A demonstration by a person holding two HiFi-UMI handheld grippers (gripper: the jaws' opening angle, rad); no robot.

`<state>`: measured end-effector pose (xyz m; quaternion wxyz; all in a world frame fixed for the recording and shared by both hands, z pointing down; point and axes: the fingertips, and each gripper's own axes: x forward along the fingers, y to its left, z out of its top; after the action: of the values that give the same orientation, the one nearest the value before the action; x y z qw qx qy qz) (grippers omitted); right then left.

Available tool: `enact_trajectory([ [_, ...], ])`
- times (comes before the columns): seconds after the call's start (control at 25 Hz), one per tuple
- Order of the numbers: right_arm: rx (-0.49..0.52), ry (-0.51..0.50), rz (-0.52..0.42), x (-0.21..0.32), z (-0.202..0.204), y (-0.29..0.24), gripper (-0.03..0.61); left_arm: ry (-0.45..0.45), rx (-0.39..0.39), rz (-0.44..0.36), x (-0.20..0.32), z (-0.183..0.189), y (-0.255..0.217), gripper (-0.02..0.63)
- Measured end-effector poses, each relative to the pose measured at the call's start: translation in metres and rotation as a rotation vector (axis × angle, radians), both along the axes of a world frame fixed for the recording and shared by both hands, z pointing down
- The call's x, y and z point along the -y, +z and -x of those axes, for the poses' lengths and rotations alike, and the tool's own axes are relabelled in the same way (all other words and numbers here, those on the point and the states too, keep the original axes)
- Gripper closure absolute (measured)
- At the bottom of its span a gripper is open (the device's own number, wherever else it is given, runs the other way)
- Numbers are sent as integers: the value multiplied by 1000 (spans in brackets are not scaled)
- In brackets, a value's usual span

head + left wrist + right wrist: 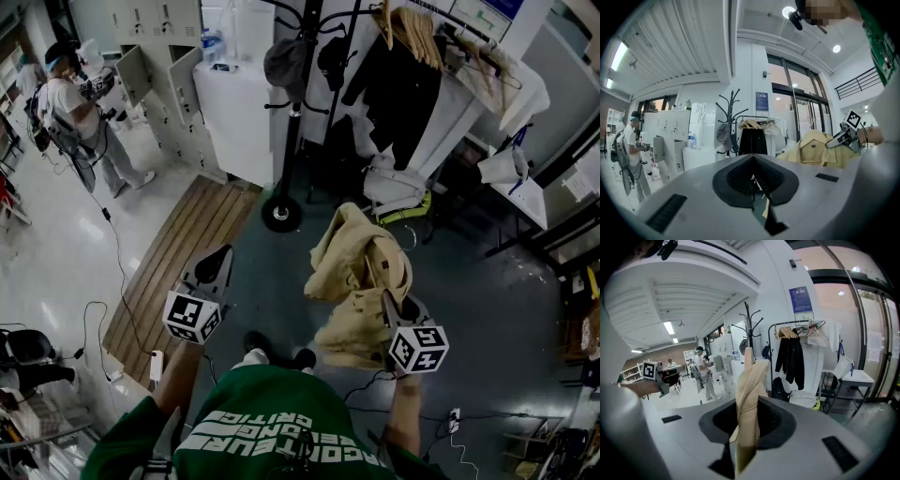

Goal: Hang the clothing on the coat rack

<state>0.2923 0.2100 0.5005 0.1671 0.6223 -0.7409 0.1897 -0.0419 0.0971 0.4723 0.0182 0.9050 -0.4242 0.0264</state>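
Note:
A tan shirt (359,272) hangs bunched in the air in the head view, with my right gripper (392,307) shut on its lower edge. In the right gripper view the cloth (749,380) stands up between the closed jaws of that gripper (746,414). My left gripper (217,260) is to the left of the shirt, apart from it, shut and empty (753,176). The left gripper view shows the shirt (813,147) spread out at the right. The black coat rack (294,112) stands ahead on a round base, with a grey cap (284,62) on one hook.
A garment rail (412,37) with wooden hangers and a black jacket stands right of the rack. A white cabinet (234,112) is behind it. Wooden slats (183,253) lie on the floor at the left. A person (80,112) stands far left, and cables trail nearby.

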Motion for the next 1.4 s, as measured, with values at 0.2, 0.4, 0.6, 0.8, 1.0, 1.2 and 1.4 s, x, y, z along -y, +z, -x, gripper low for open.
enact_trajectory([
  [0.2,5,23,5,-6,-3,3,495,10,-2,2,-1,-2,3,609],
  [0.4,9,34,5,-5,-3,3,495,9,-4,1,2,4,4,609],
  [0.6,19,29,4,-1,2,0,495,2,-6,-5,2,11,2,609],
  [0.8,15,31,4,12,15,-1,495,-12,-8,-7,10,31,3,609],
  [1.0,8,38,-3,31,31,-2,495,-40,1,-8,23,64,10,609],
  [1.2,3,63,-6,51,49,-4,495,-49,-19,10,39,98,14,609],
  [1.4,17,94,-19,73,65,-5,495,-38,-26,17,55,121,14,609],
])
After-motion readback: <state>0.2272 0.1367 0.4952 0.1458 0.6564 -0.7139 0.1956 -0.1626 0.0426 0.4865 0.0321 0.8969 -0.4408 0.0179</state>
